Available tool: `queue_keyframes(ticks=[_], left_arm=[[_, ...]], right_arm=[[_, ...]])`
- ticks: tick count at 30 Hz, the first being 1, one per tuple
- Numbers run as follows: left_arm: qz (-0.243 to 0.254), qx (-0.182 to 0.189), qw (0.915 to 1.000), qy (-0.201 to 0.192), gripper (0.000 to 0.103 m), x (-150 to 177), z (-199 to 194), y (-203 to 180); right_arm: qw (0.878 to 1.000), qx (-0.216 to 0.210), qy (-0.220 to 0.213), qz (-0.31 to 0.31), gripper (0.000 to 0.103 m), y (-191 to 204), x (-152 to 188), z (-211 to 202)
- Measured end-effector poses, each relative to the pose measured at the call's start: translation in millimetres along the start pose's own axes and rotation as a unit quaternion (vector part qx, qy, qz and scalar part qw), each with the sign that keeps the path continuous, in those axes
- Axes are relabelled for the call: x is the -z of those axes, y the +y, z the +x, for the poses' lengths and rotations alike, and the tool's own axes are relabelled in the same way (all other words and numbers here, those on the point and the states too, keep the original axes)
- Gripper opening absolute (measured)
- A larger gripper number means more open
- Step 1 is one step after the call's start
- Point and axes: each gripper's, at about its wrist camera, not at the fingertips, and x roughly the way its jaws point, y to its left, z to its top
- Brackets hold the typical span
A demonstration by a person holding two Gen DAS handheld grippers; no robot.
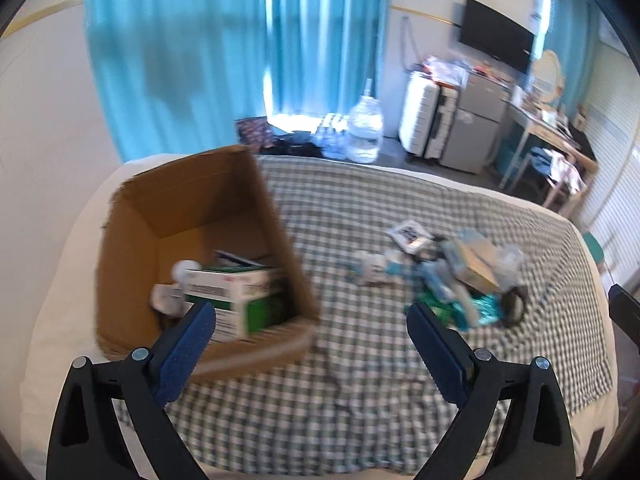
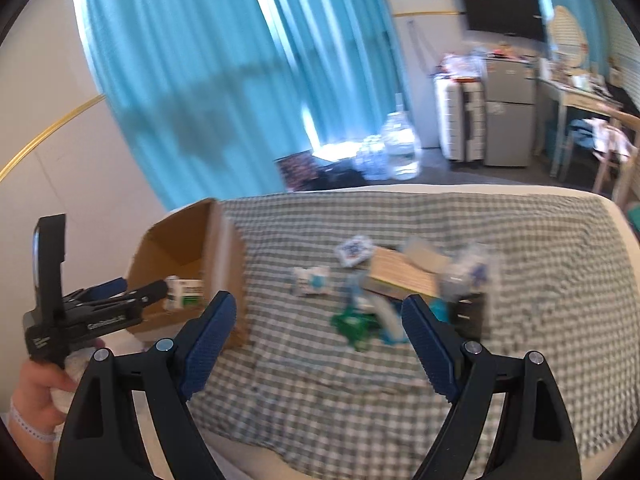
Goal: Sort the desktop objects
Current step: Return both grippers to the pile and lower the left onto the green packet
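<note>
A bed [image 1: 360, 392] under a green-and-white checked cloth filled the room's foreground, turquoise curtains [image 1: 224, 52] and a wall television [image 1: 496, 40] behind. A cardboard box [image 1: 192, 216] at ten o'clock held a green-and-white carton [image 1: 236, 300], its print blurred. The jumbled packets [image 1: 460, 272] lay at two o'clock. Both the left tool [image 1: 312, 320] and right tool [image 2: 316, 316] gaped, released and empty.
</note>
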Motion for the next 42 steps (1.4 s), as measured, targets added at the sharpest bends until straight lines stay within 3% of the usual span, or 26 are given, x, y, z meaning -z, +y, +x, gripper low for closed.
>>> queue_keyframes(ticks=[7, 13, 21, 32, 42], left_arm=[[0.034, 0.016, 0.9993, 0.000, 0.103, 23, 7, -71], [0.068, 0.025, 0.9971, 0.021, 0.103, 50, 39, -111], [0.059, 0.041, 0.9959, 0.054, 0.103, 65, 93, -129], [0.116, 0.077, 0.9877, 0.070, 0.103, 62, 176, -153], [0.145, 0.078, 0.9816, 0.096, 0.103, 62, 237, -158]], right_arm=[[0.997, 0.046, -0.015, 0.053, 0.085, -63, 23, -27], [0.996, 0.055, -0.003, 0.075, 0.085, -96, 38, -16], [0.994, 0.065, 0.039, 0.084, 0.085, -123, 58, 35], [0.989, 0.076, 0.085, 0.093, 0.085, -155, 57, 115], [0.984, 0.091, 0.111, 0.105, 0.085, -174, 54, 165]])
